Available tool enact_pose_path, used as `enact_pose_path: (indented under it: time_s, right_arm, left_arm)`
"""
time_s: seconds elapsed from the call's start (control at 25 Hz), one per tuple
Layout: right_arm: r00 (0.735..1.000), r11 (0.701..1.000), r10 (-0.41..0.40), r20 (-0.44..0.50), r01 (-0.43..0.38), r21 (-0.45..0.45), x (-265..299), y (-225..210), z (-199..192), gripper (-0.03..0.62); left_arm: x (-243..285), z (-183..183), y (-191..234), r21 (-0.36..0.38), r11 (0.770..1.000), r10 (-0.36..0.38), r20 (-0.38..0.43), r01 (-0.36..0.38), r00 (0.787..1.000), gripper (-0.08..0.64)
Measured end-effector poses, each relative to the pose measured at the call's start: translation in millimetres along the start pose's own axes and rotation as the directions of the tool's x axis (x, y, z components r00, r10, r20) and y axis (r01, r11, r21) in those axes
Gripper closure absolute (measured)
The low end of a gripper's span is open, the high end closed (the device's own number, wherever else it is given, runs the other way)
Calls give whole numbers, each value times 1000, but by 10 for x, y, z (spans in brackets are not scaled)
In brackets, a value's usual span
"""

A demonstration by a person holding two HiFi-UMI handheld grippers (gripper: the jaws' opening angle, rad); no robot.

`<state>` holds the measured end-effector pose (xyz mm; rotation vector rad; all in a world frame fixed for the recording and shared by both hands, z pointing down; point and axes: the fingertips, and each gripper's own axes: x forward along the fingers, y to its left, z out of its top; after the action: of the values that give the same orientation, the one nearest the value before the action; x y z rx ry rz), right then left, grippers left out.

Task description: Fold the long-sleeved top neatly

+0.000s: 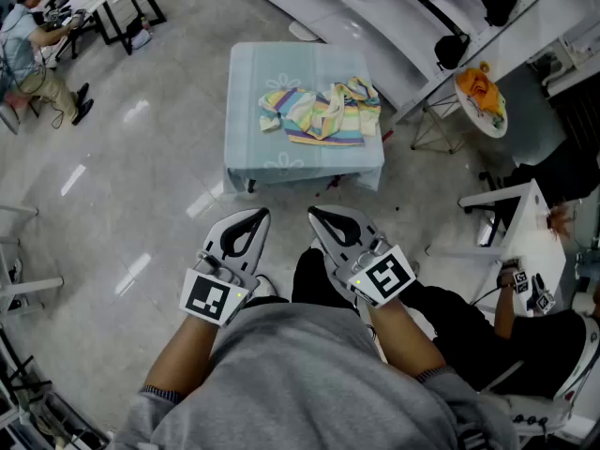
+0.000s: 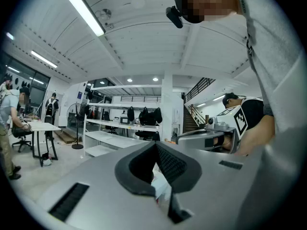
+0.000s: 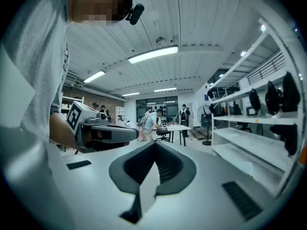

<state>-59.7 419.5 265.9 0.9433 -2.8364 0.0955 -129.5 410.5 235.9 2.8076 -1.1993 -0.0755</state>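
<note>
A crumpled long-sleeved top [image 1: 322, 112] with pastel stripes lies on a small table under a pale blue cloth [image 1: 253, 82], well ahead of me. Both grippers hang close to my body, far short of the table. My left gripper [image 1: 257, 215] is shut with nothing held, and my right gripper [image 1: 317, 215] is shut and empty too. In the left gripper view the jaws [image 2: 156, 145] meet at their tips, with the right gripper [image 2: 206, 139] beside them. In the right gripper view the jaws [image 3: 154, 143] also meet, and the left gripper [image 3: 103, 133] shows at the left.
White shelving [image 1: 375, 7] runs behind the table, and a round side table [image 1: 483, 101] with orange things stands at the right. A person sits at a desk [image 1: 37, 50] at the far left. A white chair [image 1: 520, 223] and another person's hand are at my right.
</note>
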Motion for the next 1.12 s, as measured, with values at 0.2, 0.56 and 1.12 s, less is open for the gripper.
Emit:
enact_pose_path:
  time_s: [0.2,0.56,1.12]
  right_arm:
    - [997,998,-56,48,57,-16,-157,229,192,595]
    - [980,984,-177,89,178,-3,-548,302,306,589]
    - [981,982,-186,52,186,15,-723,408,126,491]
  left_arm:
    - [-216,143,-181,51,999,-4,26,2,1000,545]
    - [-336,203,-388,70,997,-22,56,18,998,545]
    - [-400,60,-622,75,994,-86,14,85,996,493]
